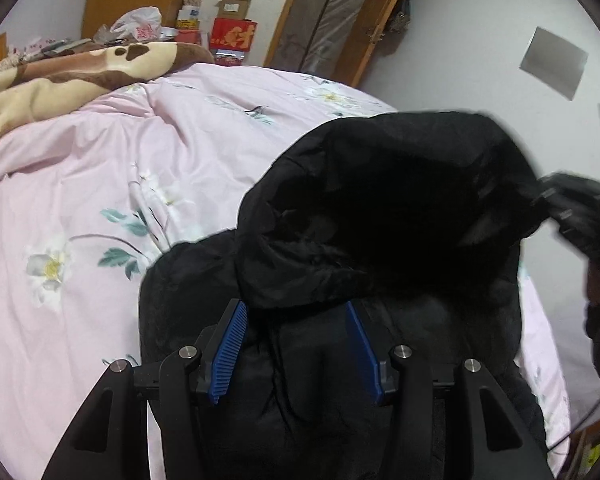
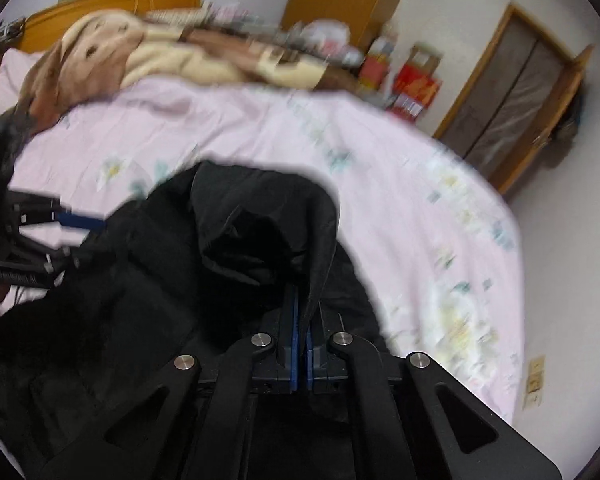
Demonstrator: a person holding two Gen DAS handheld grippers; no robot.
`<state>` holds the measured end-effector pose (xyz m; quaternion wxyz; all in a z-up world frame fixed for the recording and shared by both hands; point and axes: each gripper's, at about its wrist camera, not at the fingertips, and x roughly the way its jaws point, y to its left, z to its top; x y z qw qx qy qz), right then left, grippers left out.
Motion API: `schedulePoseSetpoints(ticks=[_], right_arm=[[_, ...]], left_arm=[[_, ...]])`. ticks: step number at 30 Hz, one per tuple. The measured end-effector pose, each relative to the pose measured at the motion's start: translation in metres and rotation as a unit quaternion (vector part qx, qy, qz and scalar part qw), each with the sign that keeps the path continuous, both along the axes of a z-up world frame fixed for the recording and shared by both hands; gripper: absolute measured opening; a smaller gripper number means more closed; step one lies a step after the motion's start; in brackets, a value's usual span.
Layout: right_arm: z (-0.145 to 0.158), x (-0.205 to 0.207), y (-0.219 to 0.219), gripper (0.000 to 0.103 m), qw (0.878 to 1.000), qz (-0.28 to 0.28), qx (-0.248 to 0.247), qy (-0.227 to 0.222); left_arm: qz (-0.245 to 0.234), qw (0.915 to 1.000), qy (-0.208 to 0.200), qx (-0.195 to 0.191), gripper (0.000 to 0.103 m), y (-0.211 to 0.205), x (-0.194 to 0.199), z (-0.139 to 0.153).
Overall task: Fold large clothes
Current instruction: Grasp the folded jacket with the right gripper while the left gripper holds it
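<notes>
A large black padded coat [image 1: 380, 208] lies on the pink flowered bed cover [image 1: 100, 184]. In the left wrist view my left gripper [image 1: 296, 312] is open, its blue pads [image 1: 230, 352] spread above the coat's lower part, with nothing between them. A raised fold of the coat hangs in front of it. In the right wrist view my right gripper [image 2: 302, 320] is shut on a fold of the black coat [image 2: 236, 232] and lifts it off the bed cover [image 2: 400, 200]. The left gripper [image 2: 80, 222] shows at the left of that blurred view.
A brown and cream blanket [image 1: 60, 72] lies bunched at the head of the bed. Red boxes [image 1: 234, 36] and bags stand against the wall beside a wooden door frame [image 1: 332, 16]. The bed's right edge [image 1: 540, 320] drops to the grey floor.
</notes>
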<state>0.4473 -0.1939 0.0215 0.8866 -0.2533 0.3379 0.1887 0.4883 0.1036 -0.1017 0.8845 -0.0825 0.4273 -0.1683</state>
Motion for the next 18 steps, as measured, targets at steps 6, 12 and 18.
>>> schedulePoseSetpoints(ticks=[6,12,18], right_arm=[[0.02,-0.042,-0.013,0.001,0.998,0.019,0.045,-0.049],[0.009,-0.11,-0.022,0.001,0.996,0.036,0.079,-0.035],[-0.022,-0.136,-0.013,0.001,0.996,0.037,0.076,-0.012]], left_arm=[[0.064,0.9965,-0.003,0.053,0.051,0.007,0.02,-0.008],[0.127,0.9908,0.039,0.024,0.051,0.044,0.016,-0.017],[0.098,0.9749,0.113,-0.165,0.087,0.069,-0.025,-0.009]])
